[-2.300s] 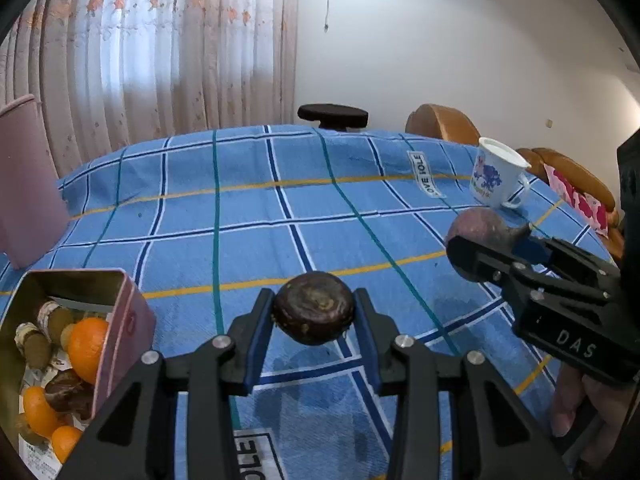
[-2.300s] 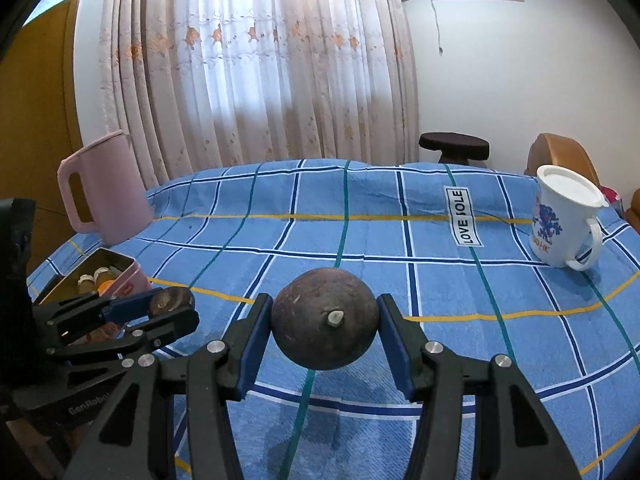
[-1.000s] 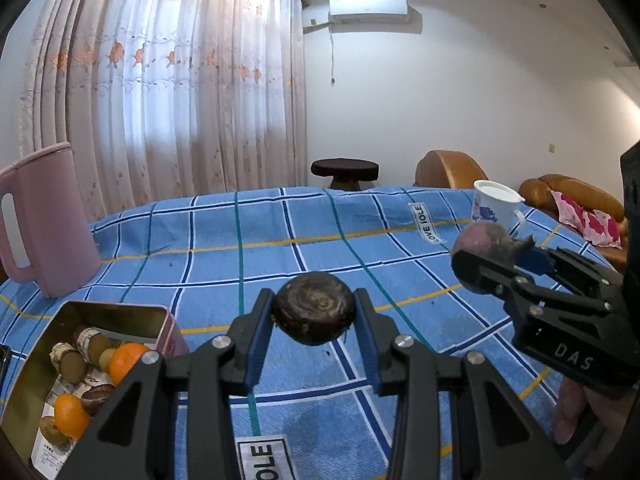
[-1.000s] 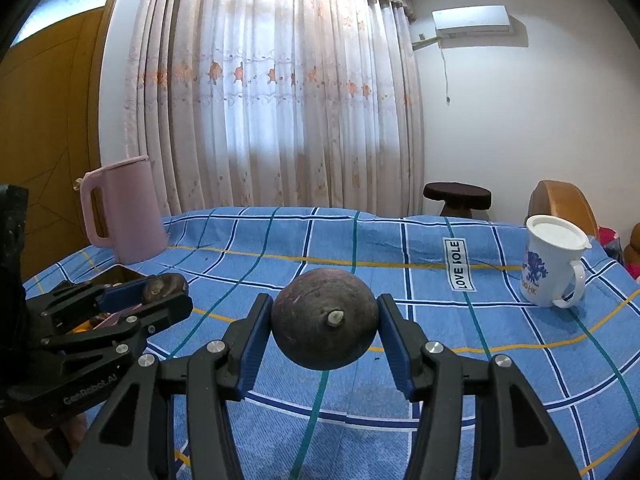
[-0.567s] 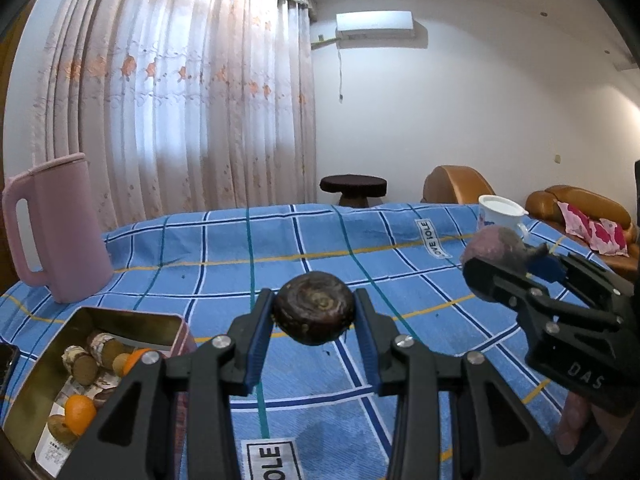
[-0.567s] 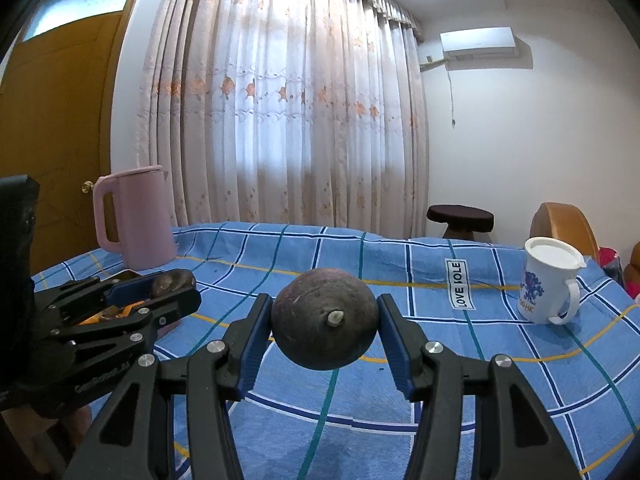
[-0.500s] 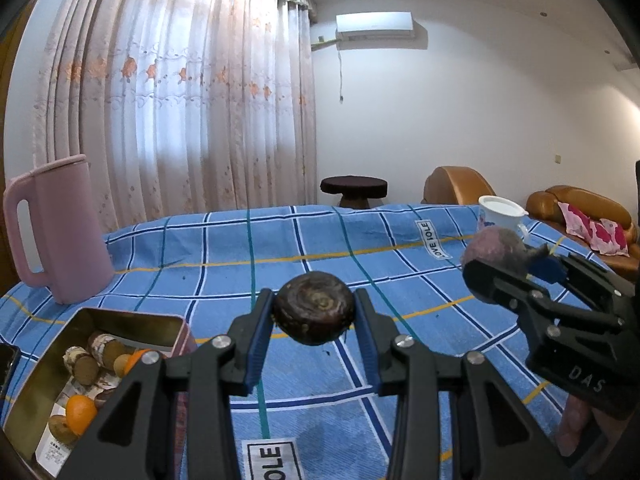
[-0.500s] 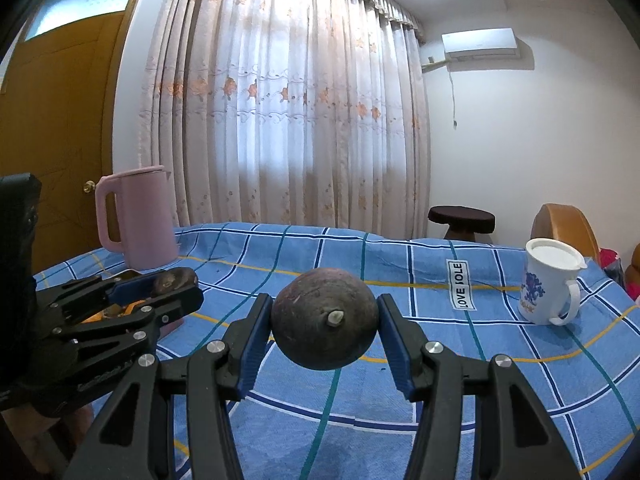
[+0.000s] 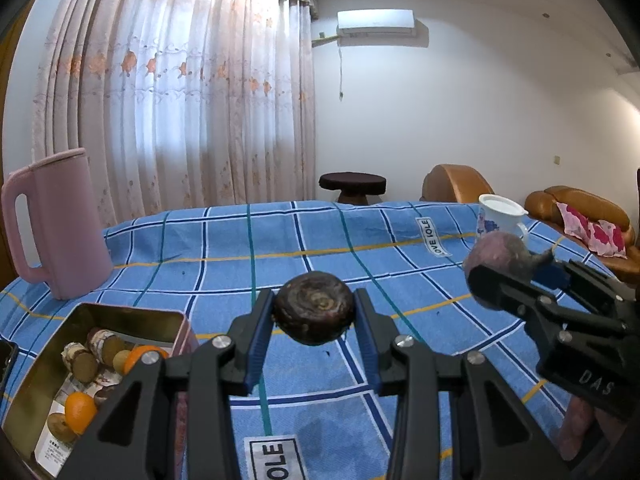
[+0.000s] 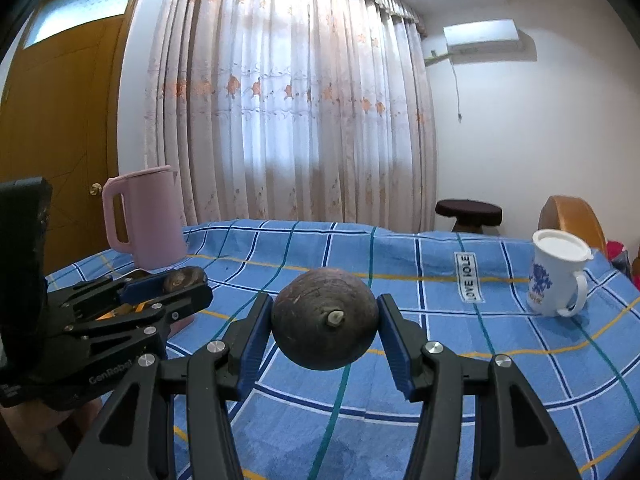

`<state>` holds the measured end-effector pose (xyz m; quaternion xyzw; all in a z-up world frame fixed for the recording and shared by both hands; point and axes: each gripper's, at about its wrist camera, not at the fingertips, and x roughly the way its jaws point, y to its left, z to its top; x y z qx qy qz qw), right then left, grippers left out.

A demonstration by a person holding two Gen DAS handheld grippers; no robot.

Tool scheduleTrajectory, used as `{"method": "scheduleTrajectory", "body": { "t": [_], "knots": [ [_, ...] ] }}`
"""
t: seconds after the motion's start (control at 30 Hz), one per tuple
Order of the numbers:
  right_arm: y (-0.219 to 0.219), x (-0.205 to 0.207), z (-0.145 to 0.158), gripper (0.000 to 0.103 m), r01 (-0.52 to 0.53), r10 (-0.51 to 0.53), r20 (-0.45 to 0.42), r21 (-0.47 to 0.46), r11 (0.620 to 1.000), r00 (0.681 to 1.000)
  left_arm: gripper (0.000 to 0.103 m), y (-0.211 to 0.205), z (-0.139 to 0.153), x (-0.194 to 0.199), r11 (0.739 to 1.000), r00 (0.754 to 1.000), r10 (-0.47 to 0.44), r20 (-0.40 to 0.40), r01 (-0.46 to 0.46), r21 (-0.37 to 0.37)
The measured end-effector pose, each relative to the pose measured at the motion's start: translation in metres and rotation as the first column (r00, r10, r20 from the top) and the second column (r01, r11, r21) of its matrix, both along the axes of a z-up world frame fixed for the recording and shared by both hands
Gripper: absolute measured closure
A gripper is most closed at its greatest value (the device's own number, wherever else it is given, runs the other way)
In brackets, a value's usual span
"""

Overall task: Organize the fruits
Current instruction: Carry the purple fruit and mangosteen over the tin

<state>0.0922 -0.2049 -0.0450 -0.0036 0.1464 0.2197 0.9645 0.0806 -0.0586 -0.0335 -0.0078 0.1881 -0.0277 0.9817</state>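
Observation:
My left gripper (image 9: 314, 314) is shut on a small dark brown fruit (image 9: 314, 307), held above the blue checked tablecloth (image 9: 360, 248). My right gripper (image 10: 325, 327) is shut on a larger round dark purple-brown fruit (image 10: 325, 324) with a short stem stub. Each gripper shows in the other's view: the right gripper (image 9: 502, 268) at the right with its fruit (image 9: 496, 250), the left gripper (image 10: 182, 280) at the left with its fruit (image 10: 184, 275). A metal tin (image 9: 132, 314) at lower left holds oranges (image 9: 80, 406) and several brown fruits (image 9: 82, 362).
A pink kettle (image 9: 56, 224) stands at the table's left, behind the tin. A white lidded mug (image 10: 556, 276) with a blue print stands at the right. Behind the table are a dark round stool (image 9: 352, 182), brown sofas (image 9: 580, 208) and a curtain. A hand (image 9: 576, 428) shows under the right gripper.
Both views have tipped upward, showing more wall, curtain and ceiling and less table. Both fruits stay gripped as before.

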Motion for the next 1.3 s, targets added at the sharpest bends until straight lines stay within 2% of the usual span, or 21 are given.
{"method": "scheduleTrajectory", "body": {
  "t": [0.4,0.73,1.03,1.3],
  "knots": [
    [0.017,0.004,-0.003,0.049,-0.011,0.010,-0.053,-0.021,1.000,0.999,0.062,0.014,-0.003,-0.011,1.000,0.999,-0.021,-0.029,0.021,-0.013],
    [0.069,0.008,0.017,0.049,-0.145,0.144,-0.068,-0.002,0.989,0.987,0.062,0.061,0.006,-0.030,1.000,0.995,0.027,-0.091,-0.028,-0.010],
    [0.151,0.000,0.041,0.049,-0.343,0.341,-0.067,-0.009,0.939,0.937,0.062,0.131,0.013,-0.057,0.982,0.976,0.188,-0.110,-0.188,0.011],
    [0.207,-0.007,0.028,0.048,-0.437,0.427,-0.122,-0.069,0.897,0.896,0.062,0.170,-0.002,-0.060,0.961,0.950,0.273,-0.152,-0.276,-0.002]
  ]
}}
